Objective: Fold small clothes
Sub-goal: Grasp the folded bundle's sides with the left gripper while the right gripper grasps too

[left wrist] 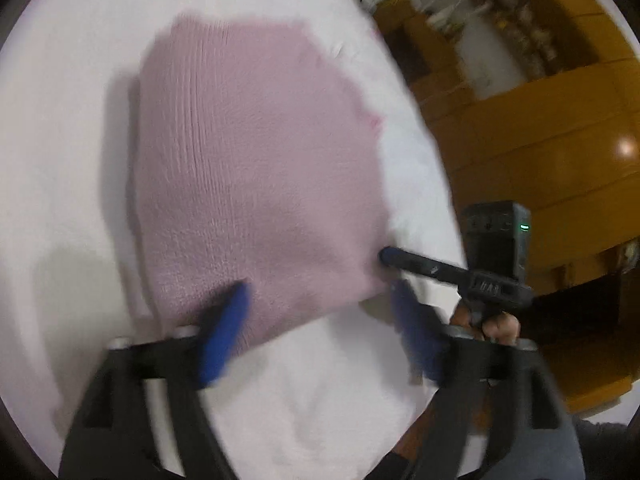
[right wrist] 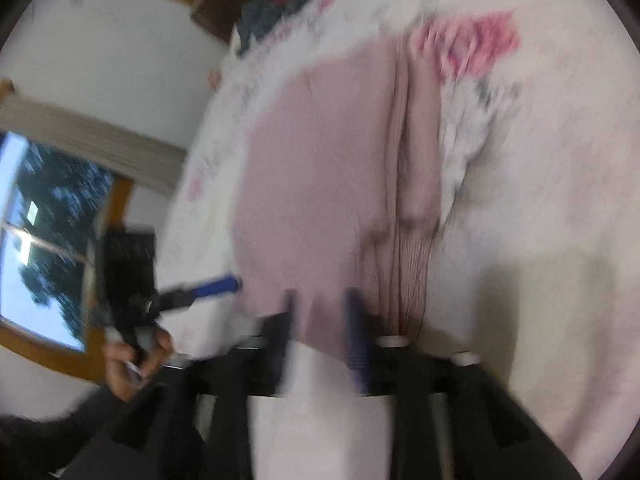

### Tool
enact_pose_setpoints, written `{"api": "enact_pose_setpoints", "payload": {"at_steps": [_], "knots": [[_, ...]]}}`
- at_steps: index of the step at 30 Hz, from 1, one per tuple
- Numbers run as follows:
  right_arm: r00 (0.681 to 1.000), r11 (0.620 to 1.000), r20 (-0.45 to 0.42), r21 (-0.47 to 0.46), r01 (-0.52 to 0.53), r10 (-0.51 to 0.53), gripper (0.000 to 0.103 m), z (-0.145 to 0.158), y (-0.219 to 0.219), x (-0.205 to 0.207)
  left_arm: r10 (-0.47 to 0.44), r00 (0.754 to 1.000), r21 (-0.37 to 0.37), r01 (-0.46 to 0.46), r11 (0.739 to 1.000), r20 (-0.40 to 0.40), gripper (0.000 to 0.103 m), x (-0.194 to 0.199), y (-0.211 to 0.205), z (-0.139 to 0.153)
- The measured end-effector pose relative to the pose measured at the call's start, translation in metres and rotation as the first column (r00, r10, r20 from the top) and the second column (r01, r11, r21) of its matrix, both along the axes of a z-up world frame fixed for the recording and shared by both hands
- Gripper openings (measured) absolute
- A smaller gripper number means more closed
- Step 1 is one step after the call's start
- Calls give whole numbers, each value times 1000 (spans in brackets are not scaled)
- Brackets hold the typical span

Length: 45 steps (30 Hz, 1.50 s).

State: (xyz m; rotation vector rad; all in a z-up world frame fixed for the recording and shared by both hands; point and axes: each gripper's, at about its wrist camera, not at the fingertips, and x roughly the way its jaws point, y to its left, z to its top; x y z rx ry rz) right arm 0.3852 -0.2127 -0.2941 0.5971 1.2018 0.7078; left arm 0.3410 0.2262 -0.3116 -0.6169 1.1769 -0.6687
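Blue-tipped, the left claw (left wrist: 316, 304) hovers spread over the near edge of the pink knit garment (left wrist: 256, 168), which lies flat on the white floral bedsheet (left wrist: 60, 140). At right, the right claw (left wrist: 386, 257), pressed together, touches the garment's corner. Only the right view shows a window (right wrist: 36, 248) and the garment's lengthwise crease.

Both your views are smeared with motion blur, worst on the right wrist. Fisheye bends the edges into dark corners. Soft shadows fall on the white sheet (left wrist: 60, 140); glare spots the floor (left wrist: 626, 148); the window (right wrist: 24, 240) glows bright.
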Motion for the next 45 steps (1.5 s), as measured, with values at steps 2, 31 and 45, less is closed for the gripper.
{"api": "enact_pose_setpoints", "payload": {"at_steps": [2, 31, 45], "knots": [[996, 994, -10, 57, 88, -87, 78, 13, -29, 16, 31, 1000, -8, -30, 999, 4, 89, -9, 22, 3], [985, 993, -173, 114, -9, 29, 92, -53, 5, 147, -22, 990, -302, -22, 953, -142, 82, 26, 0, -106], [987, 995, -157, 97, -11, 26, 54, -56, 18, 143, -18, 986, -130, -4, 991, -168, 59, 35, -23, -98]]}}
